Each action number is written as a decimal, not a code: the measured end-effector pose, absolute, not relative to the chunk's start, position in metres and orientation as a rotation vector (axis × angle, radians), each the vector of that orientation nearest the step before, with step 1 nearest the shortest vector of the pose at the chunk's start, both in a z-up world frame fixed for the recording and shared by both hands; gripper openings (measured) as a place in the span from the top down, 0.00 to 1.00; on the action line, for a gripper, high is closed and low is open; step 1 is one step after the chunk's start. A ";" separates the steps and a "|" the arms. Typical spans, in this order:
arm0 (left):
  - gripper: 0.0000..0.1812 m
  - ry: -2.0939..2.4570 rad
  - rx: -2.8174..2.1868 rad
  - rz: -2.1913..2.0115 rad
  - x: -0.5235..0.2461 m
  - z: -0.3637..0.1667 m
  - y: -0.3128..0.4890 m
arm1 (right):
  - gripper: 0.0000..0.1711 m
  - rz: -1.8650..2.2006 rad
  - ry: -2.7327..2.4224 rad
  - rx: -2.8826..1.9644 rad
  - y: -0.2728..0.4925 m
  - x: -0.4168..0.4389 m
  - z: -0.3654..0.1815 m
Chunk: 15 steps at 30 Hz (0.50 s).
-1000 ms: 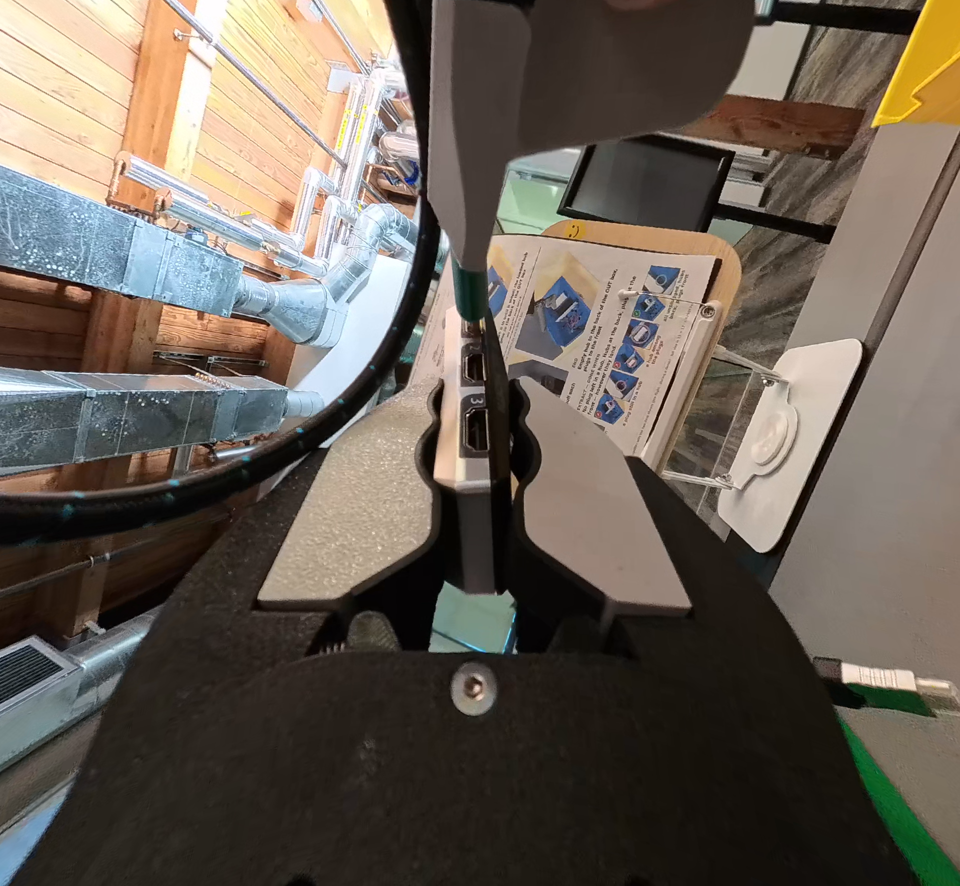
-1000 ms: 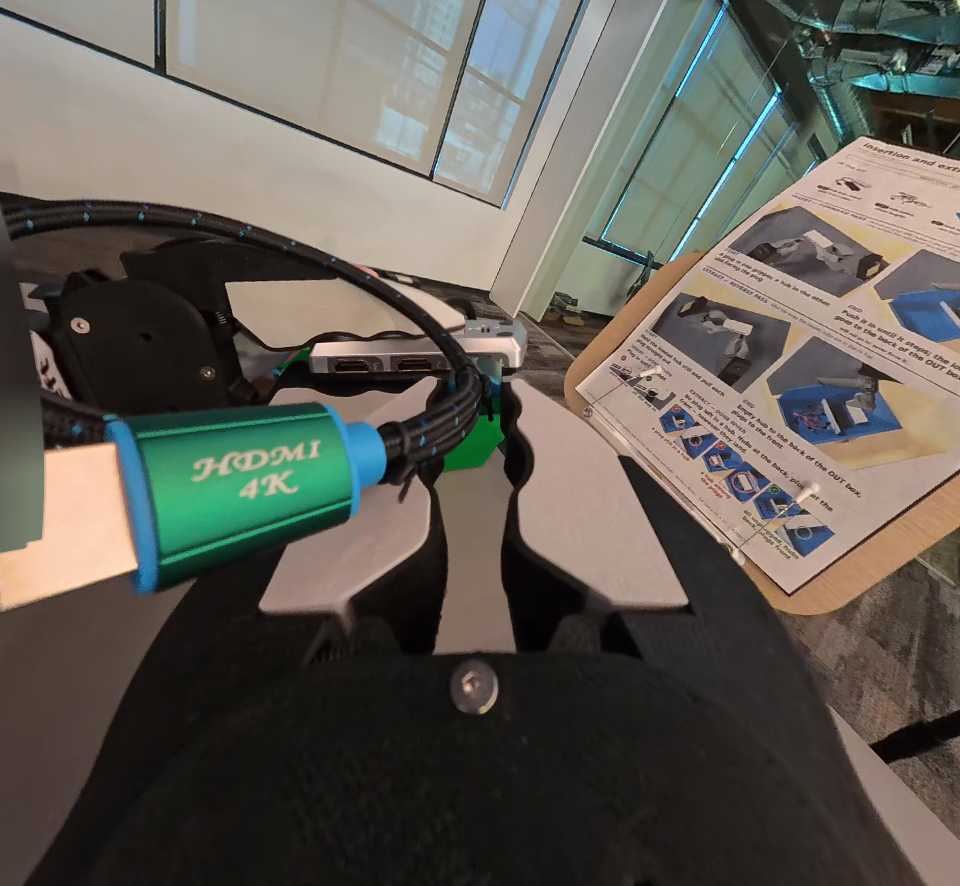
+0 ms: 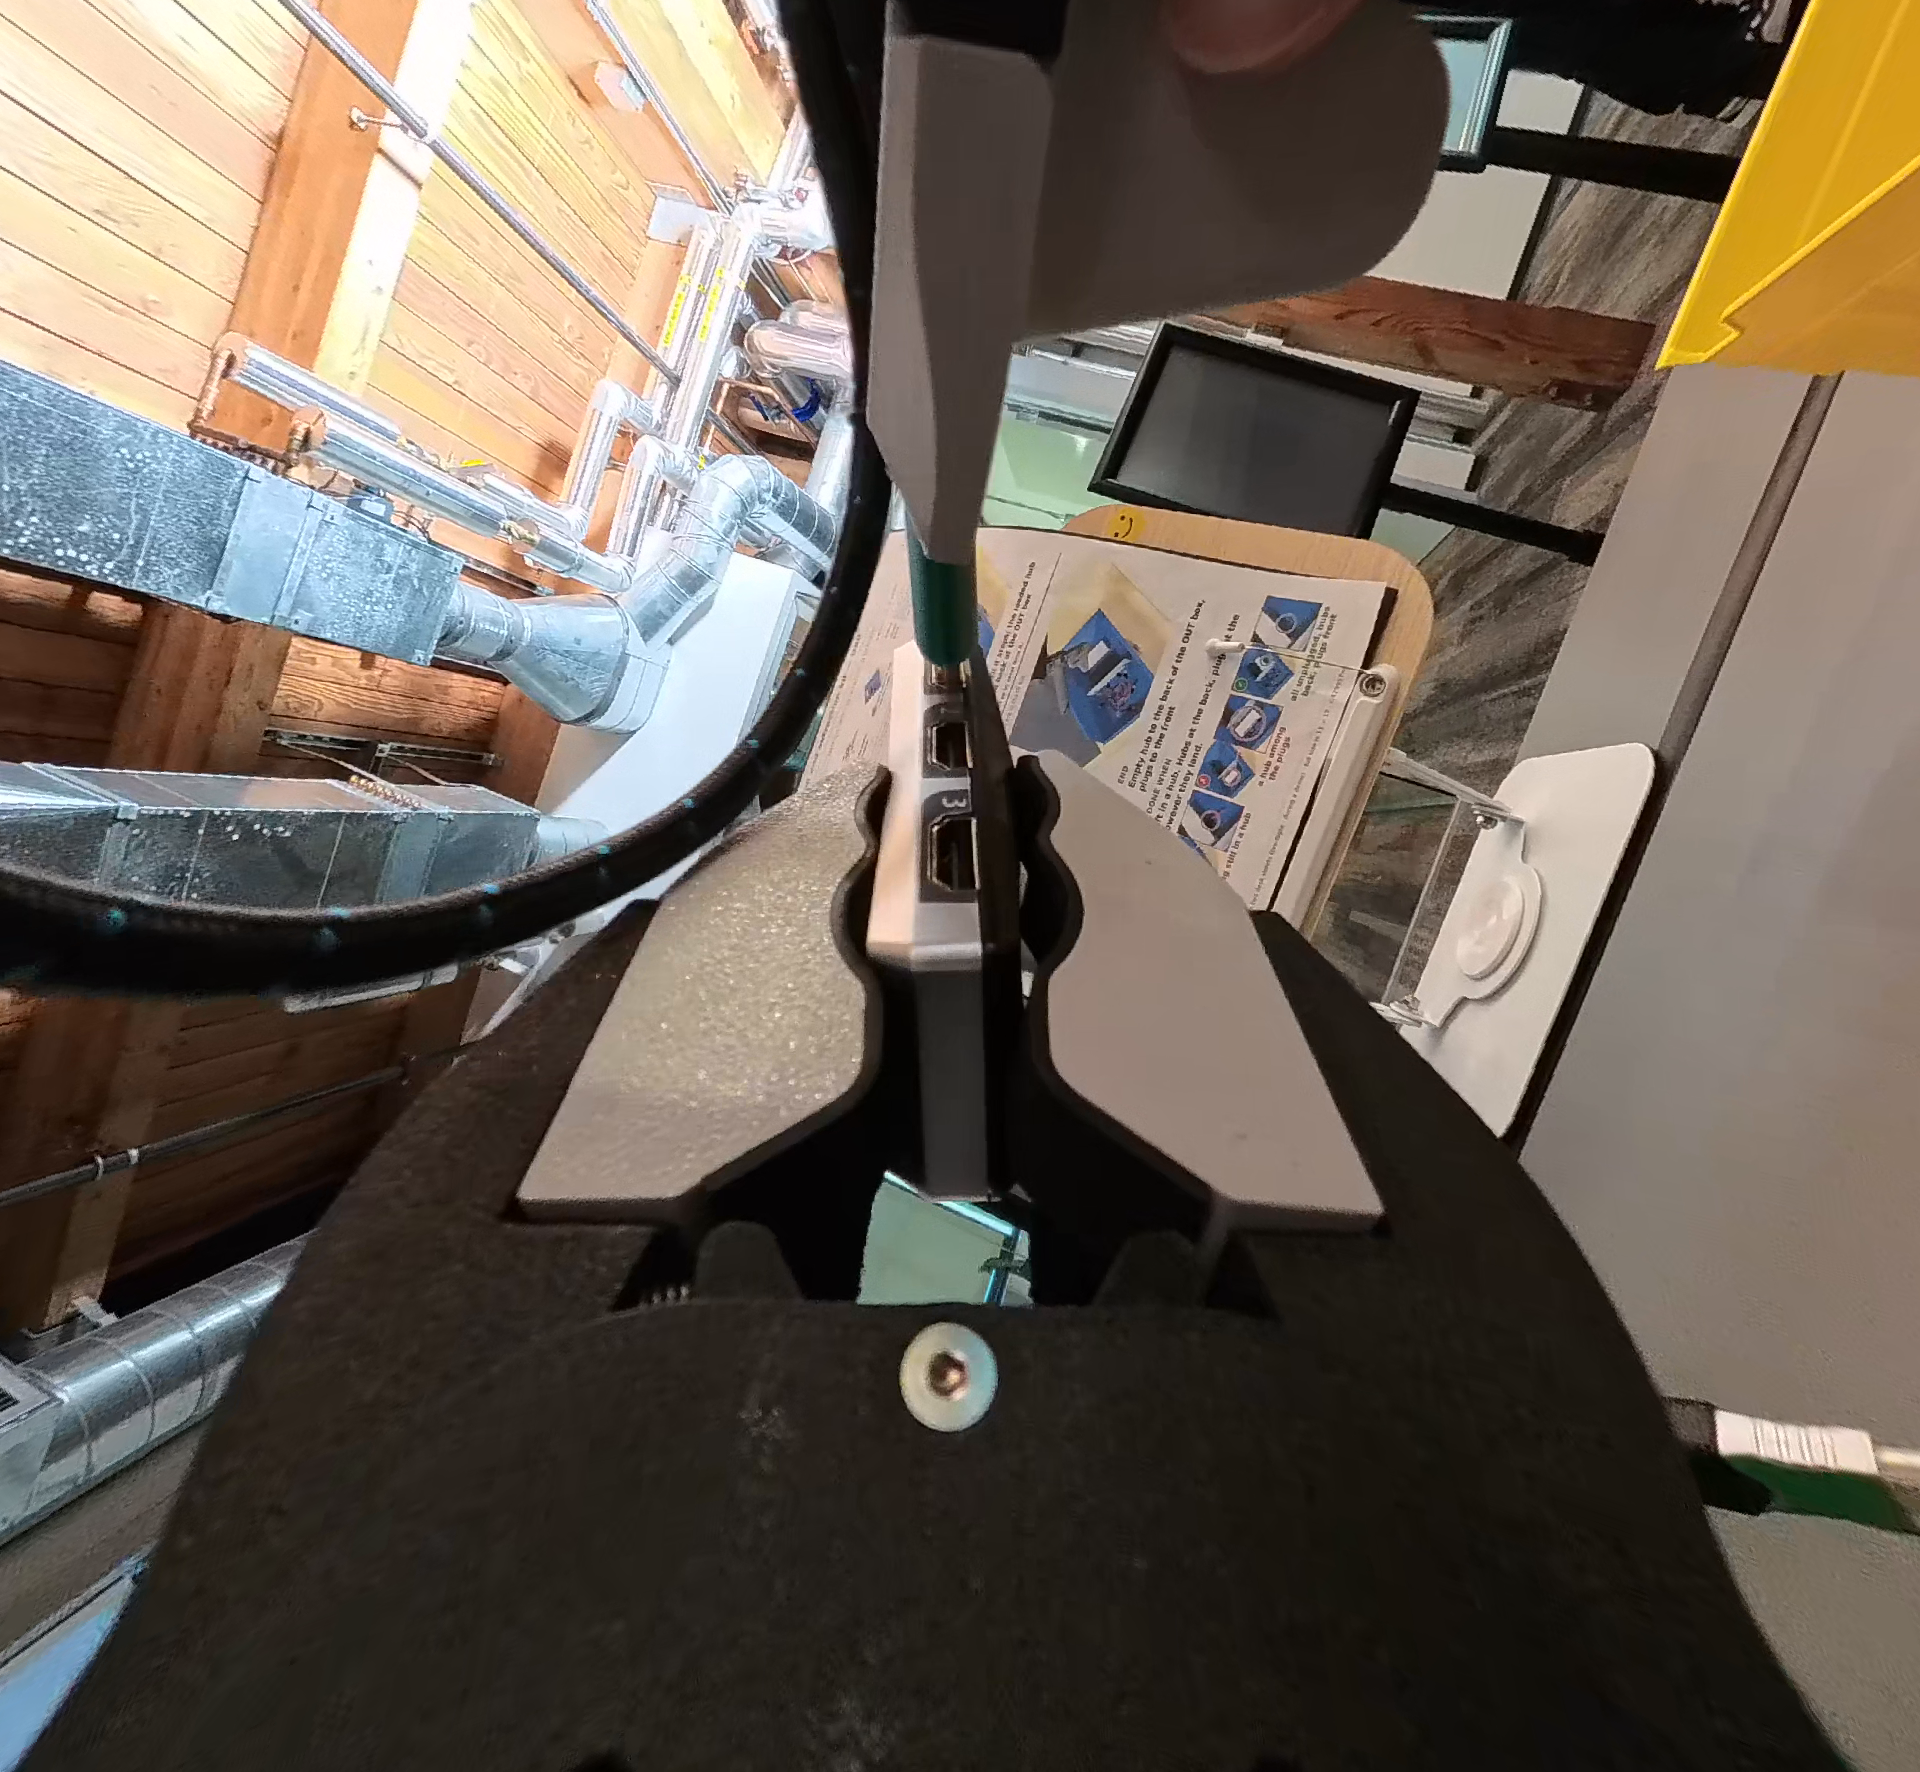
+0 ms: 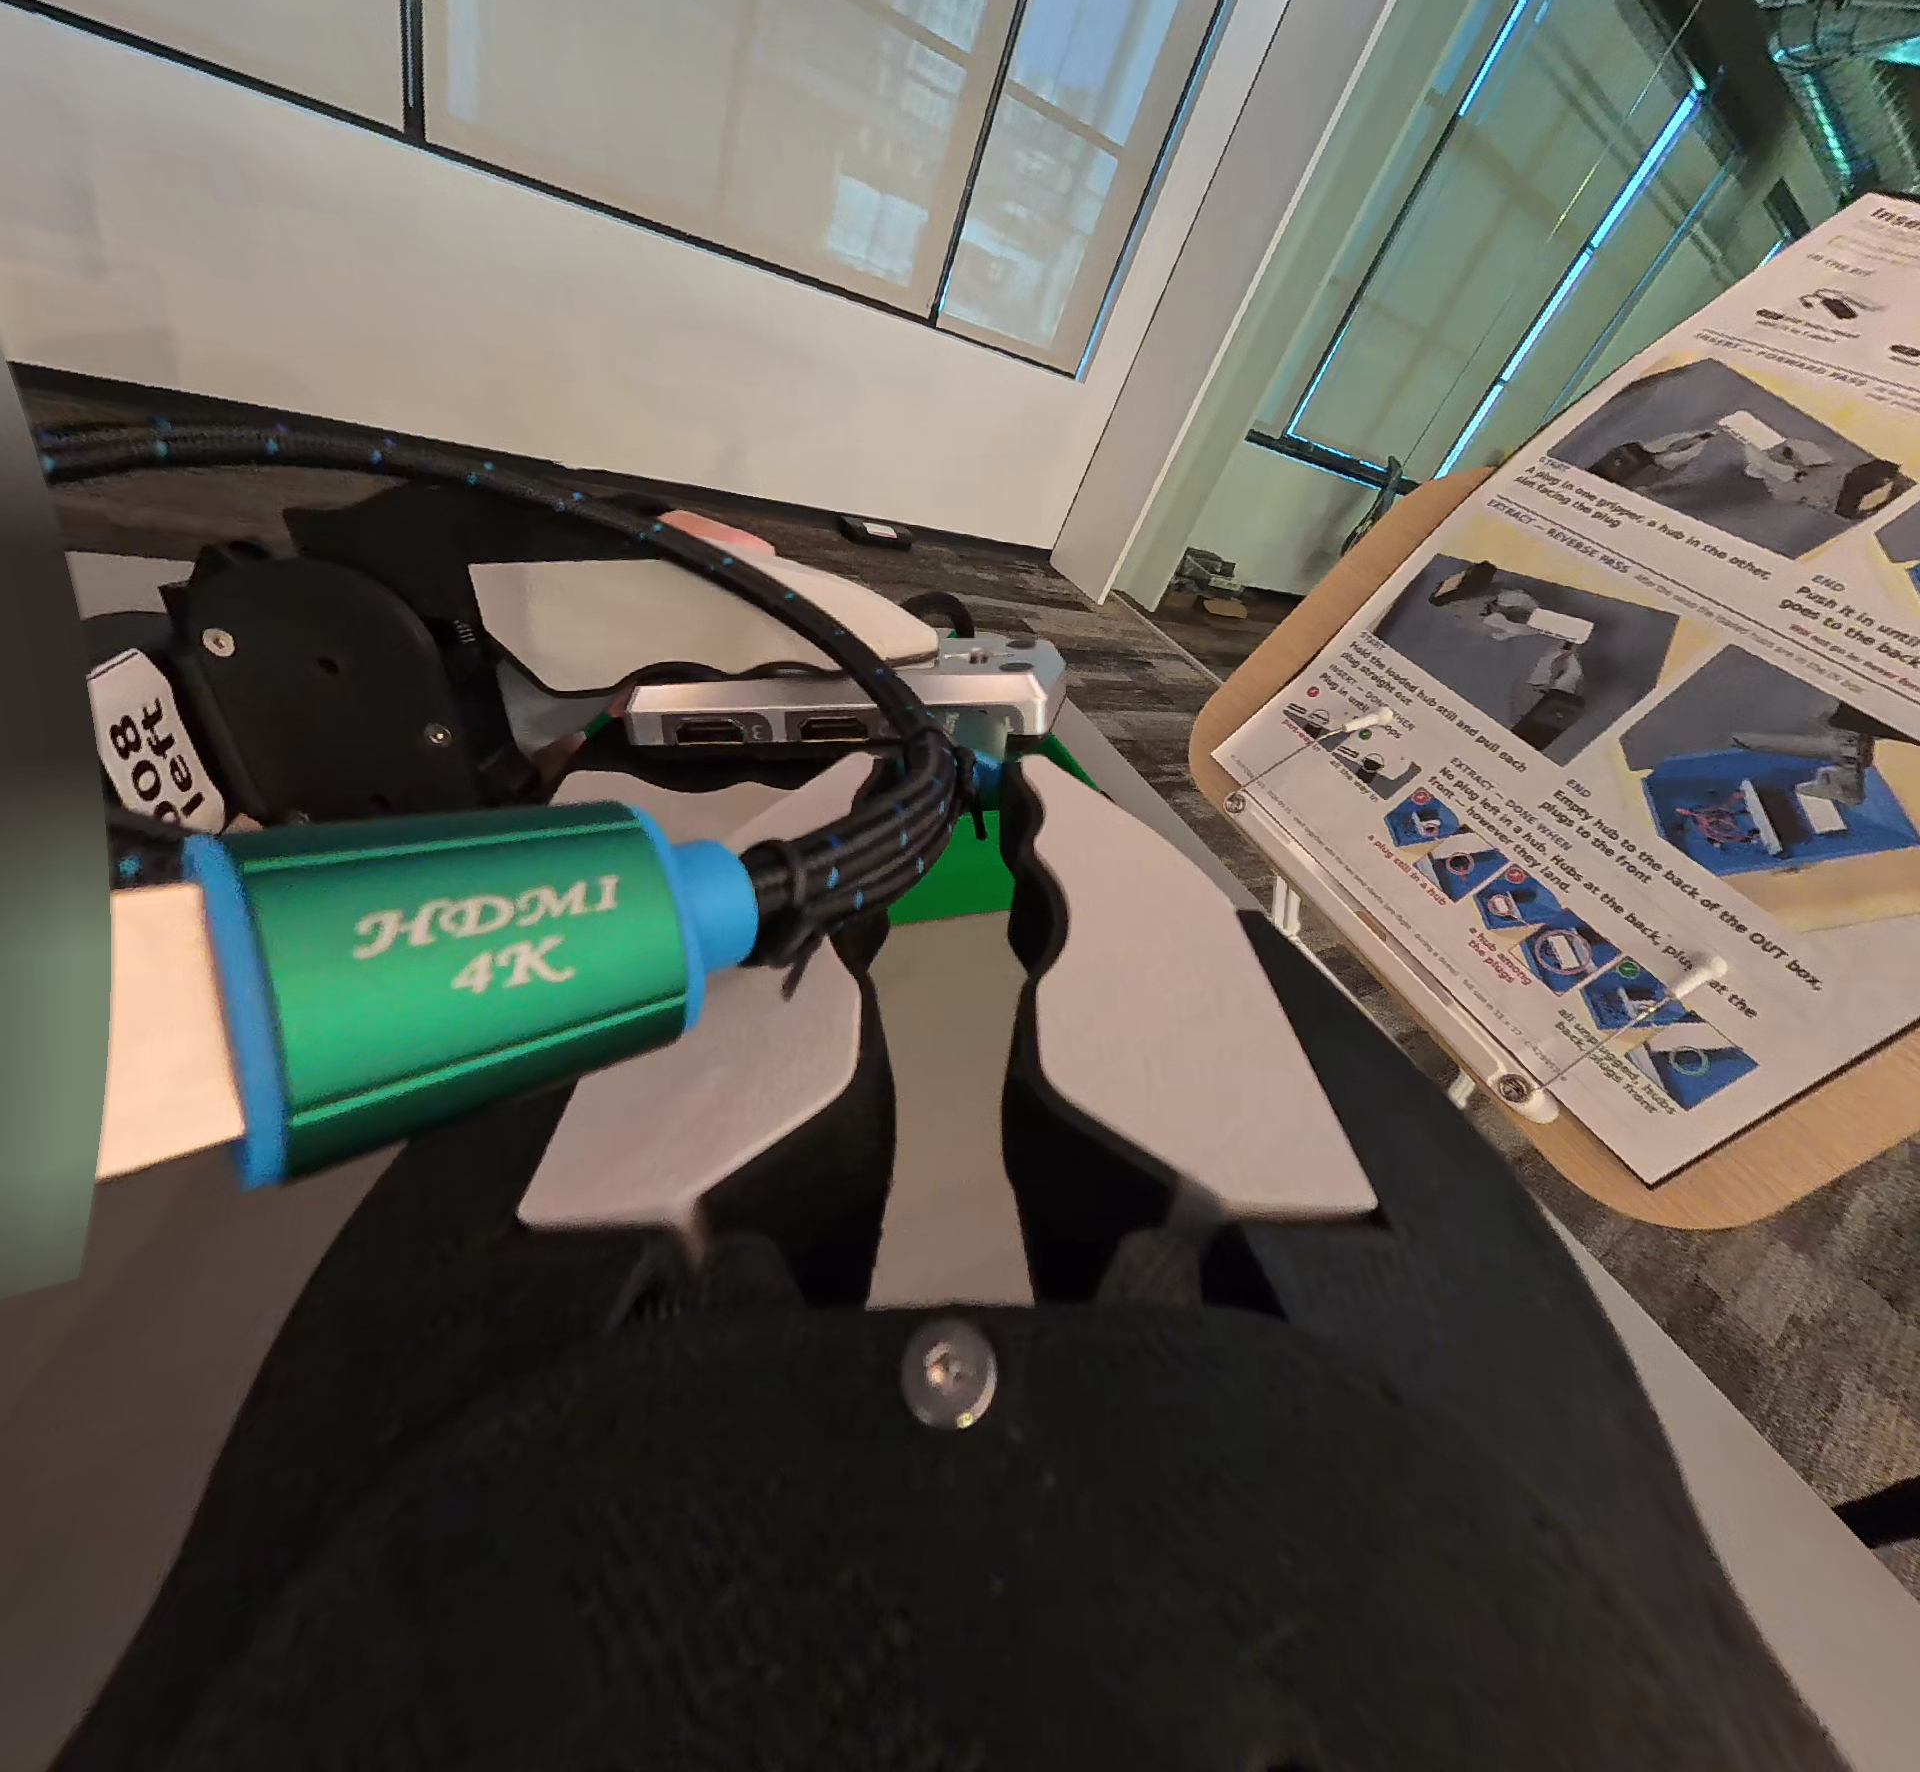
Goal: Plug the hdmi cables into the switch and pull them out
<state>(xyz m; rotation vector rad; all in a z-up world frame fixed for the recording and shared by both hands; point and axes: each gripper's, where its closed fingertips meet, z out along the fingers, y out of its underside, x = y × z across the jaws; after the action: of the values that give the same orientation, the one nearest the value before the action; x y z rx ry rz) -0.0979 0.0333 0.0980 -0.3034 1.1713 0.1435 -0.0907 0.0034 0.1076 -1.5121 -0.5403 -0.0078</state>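
Note:
My left gripper (image 3: 951,787) is shut on the silver HDMI switch (image 3: 914,901), which it holds on edge with two empty ports facing the camera. My right gripper (image 3: 940,527) comes in from above, shut on a green HDMI plug (image 3: 940,616) whose tip sits at the switch's far port; I cannot tell how deep. In the right wrist view my right gripper (image 4: 992,787) pinches that plug (image 4: 945,875) against the switch (image 4: 727,730). The black braided cable (image 4: 727,579) loops back to its loose green plug (image 4: 457,974), close to the camera at the left.
An instruction sheet on a wooden board (image 4: 1558,787) stands just right of the grippers. A yellow bin (image 3: 1818,164), a dark screen (image 3: 1257,434) and a white plate (image 3: 1507,912) lie beyond. Another white connector (image 3: 1787,1447) rests at the lower right. The cable loop (image 3: 582,891) hangs at the left. The tips of both grippers are at nearly the same place.

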 end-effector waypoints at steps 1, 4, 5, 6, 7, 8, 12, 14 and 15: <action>0.88 1.173 -0.301 0.143 -0.098 0.098 0.034 | 0.89 -0.012 -0.544 -1.511 0.003 -0.091 0.108; 0.87 1.203 -0.299 0.124 -0.095 0.097 0.037 | 0.89 -0.049 -0.579 -1.502 0.006 -0.088 0.107; 0.87 1.208 -0.296 0.104 -0.095 0.097 0.039 | 0.88 -0.050 -0.586 -1.494 0.006 -0.089 0.108; 0.87 1.216 -0.296 0.090 -0.095 0.097 0.041 | 0.88 -0.062 -0.602 -1.500 0.007 -0.089 0.106; 0.87 1.219 -0.299 0.081 -0.096 0.098 0.043 | 0.87 -0.082 -0.630 -1.502 0.008 -0.089 0.104; 0.87 1.209 -0.301 0.073 -0.097 0.099 0.044 | 0.85 -0.098 -0.652 -1.494 0.008 -0.089 0.103; 0.87 1.208 -0.276 0.055 -0.101 0.102 0.046 | 0.77 -0.176 -0.737 -1.450 0.005 -0.082 0.101; 0.87 1.237 -0.225 0.031 -0.101 0.099 0.039 | 0.75 -0.255 -0.802 -1.429 0.005 -0.074 0.094; 0.87 1.246 -0.186 0.027 -0.101 0.097 0.034 | 0.74 -0.320 -0.833 -1.393 0.005 -0.070 0.092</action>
<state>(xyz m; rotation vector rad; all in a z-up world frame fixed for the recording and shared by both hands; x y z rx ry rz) -0.1012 0.0337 0.0968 -0.1857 1.2459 0.0269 -0.0698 0.0048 0.0925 -1.3929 -0.8327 -0.3203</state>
